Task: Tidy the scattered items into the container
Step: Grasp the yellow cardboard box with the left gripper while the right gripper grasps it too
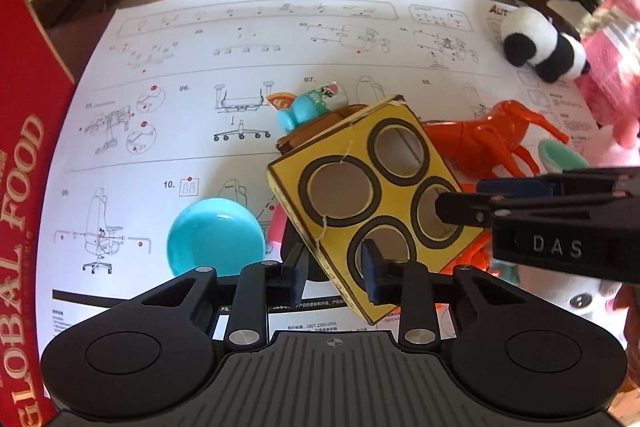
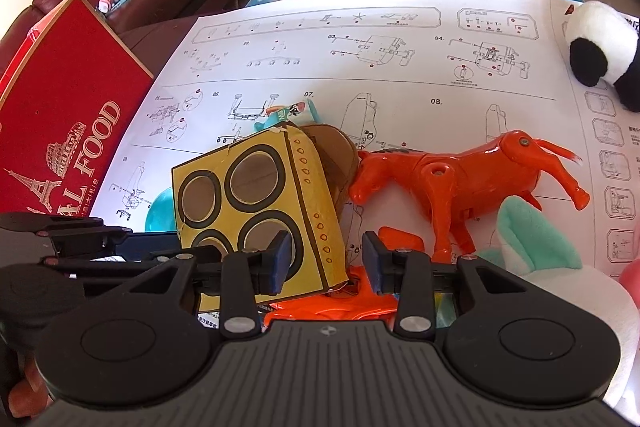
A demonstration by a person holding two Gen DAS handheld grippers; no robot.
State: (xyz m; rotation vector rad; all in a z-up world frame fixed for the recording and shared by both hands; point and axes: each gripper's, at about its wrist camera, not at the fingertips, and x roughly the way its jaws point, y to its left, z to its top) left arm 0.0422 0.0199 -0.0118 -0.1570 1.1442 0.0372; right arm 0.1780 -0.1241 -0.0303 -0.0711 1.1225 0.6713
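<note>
At far left stands the red carton (image 1: 24, 187) lettered GLOBAL FOOD, probably the container meant. Right of it, a turquoise ball (image 1: 216, 235) lies on the big instruction sheet (image 1: 240, 27).

Next comes the left gripper (image 1: 334, 271), set narrow across the near corner of the yellow box (image 1: 390, 199). 1 finger is inside 1 of its 4 round holes, the other outside the wall. Whether both pads actually press, I cannot tell.

The box sits tilted at mid-sheet, touching a brown thing behind it. The right gripper (image 2: 326, 259) straddles the box's other wall at a middling gap, 1 finger through a hole, and looks clamped on it.

The cardboard is thin and already cracked at the rings, so squeeze only enough to hold. Make sure 1 grip is firm before the other lets go, then carry the box leftward over the ball to the carton.

Further right, the orange horse (image 2: 460, 179) and the plush panda (image 2: 600, 43) wait untouched.
</note>
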